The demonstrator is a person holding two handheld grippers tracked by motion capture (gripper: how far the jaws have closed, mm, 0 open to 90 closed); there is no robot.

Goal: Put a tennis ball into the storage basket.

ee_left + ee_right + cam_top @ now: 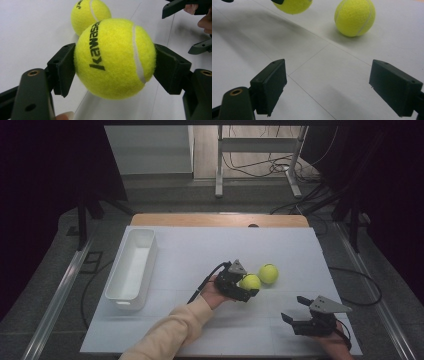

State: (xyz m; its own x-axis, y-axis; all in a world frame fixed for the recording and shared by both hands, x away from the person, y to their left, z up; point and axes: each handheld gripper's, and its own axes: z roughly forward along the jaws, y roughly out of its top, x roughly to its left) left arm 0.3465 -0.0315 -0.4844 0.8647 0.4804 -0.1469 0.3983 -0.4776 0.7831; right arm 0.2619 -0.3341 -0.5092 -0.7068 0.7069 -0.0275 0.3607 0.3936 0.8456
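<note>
High view: the left gripper (pixel 244 287) is clamped on a fuzzy yellow tennis ball (pixel 250 282) near the middle of the white table top (pixel 200 255). A second yellow tennis ball (pixel 268 273) lies just beside it, on the far right side. An empty white rectangular plastic bin (pixel 131 265) stands well apart at the table's left. The right gripper (pixel 295 309) hovers near the front right edge, jaws spread wide, holding nothing.

Left gripper view: the held ball (pixel 113 57) sits squarely between the two black jaws, both pads pressed against its sides; black lettering faces the camera. A gap and shadow below suggest it is lifted off the surface. The second ball (pixel 88 13) lies behind, whether touching — cannot tell.

Right gripper view: jaws wide apart over bare table; the loose ball (pixel 354 17) rests ahead, the held ball (pixel 292 5) at the top edge, raised.

Judgement: grasp done, transport step in hand. Next move likely calls for carrying the ball leftwards over the bin and opening the jaws — keeping the grip firm on the way.
</note>
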